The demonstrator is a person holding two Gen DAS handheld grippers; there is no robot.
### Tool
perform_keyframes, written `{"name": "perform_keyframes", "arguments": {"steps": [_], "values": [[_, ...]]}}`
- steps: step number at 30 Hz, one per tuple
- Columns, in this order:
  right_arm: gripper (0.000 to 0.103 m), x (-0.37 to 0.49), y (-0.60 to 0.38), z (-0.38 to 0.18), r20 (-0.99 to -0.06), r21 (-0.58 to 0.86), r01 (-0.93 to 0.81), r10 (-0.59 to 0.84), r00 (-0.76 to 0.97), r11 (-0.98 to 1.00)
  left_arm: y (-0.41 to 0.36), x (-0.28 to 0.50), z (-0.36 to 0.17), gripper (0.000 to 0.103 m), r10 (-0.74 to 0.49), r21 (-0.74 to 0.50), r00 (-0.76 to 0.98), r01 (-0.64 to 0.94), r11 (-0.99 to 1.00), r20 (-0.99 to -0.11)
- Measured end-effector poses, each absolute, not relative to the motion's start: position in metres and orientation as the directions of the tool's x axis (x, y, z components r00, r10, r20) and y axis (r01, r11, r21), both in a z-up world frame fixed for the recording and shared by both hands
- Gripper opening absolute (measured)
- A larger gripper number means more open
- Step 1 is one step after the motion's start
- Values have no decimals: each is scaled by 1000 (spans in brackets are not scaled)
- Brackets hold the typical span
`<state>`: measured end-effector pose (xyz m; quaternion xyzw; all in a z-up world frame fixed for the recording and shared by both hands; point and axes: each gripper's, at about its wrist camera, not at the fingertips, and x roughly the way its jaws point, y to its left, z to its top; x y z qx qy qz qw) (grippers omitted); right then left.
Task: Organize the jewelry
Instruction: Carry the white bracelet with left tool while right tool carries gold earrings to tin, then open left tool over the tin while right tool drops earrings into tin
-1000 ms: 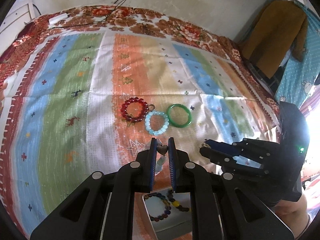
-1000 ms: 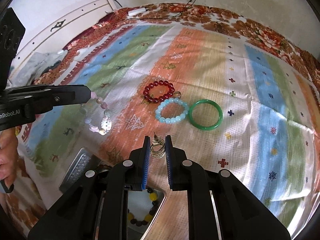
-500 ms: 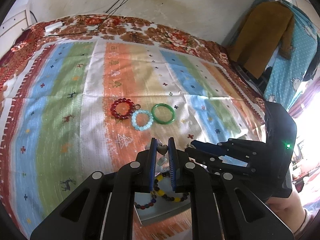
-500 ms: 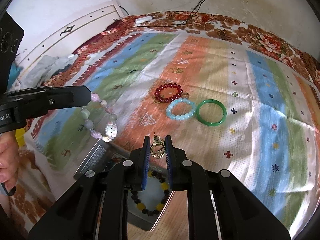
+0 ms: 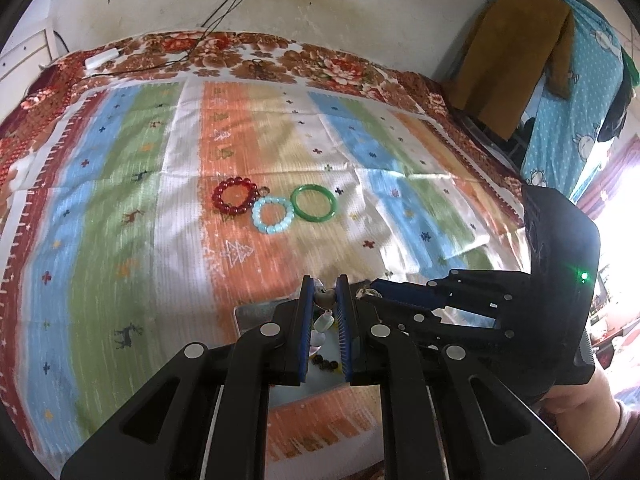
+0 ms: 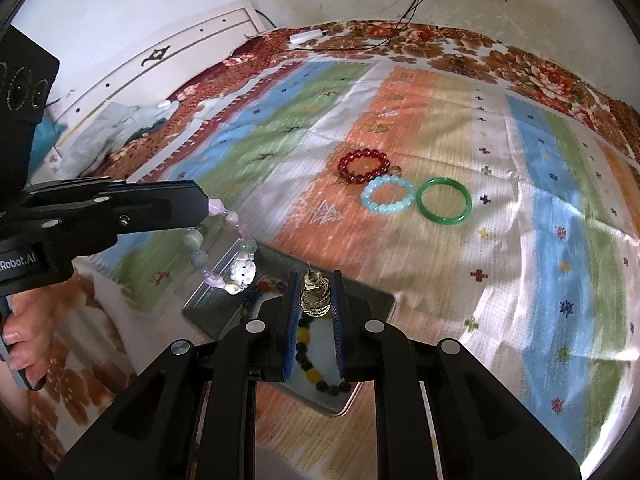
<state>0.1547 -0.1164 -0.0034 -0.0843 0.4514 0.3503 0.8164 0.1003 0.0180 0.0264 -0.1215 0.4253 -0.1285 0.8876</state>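
A pale bead bracelet is pinched at its top between the clenched jaws of the left gripper; from the right wrist view it is seen hanging free below the fingertips, just above the near corner of a metal tray. A gold wire piece is grasped between the blue pads of the right gripper, over the tray's middle. Inside the tray, a string of dark and yellow beads is laid on the pale floor, partly hidden by the fingers.

Farther out on the striped cloth, three rings are set in a row: a red bead bracelet, a light blue bead bracelet touching it, and a green bangle just beside the blue one. All three are well apart from the tray. Something small and round is seen behind the red and blue ones; what it is cannot be told.

The left gripper's handle is held by a hand at the picture's left edge.
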Motion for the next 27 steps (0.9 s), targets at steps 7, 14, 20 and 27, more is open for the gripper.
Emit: {"name": "perform_keyframes", "arguments": {"steps": [7, 14, 20, 27], "values": [[41, 153, -117, -11, -819, 200, -645, 487, 303, 738, 25, 102, 15, 18, -283, -301, 596, 72, 951, -751], [41, 164, -124, -10, -820, 168, -613, 455, 348, 772, 44, 115, 7, 25, -240, -298, 596, 1, 955, -766], [41, 176, -129, -6, -807, 166, -580, 448, 385, 798, 50, 125, 7, 31, -188, -255, 606, -25, 967, -773], [41, 190, -133, -6, -802, 144, -543, 419, 426, 827, 51, 140, 7, 42, -120, -193, 628, -49, 980, -769]]}}
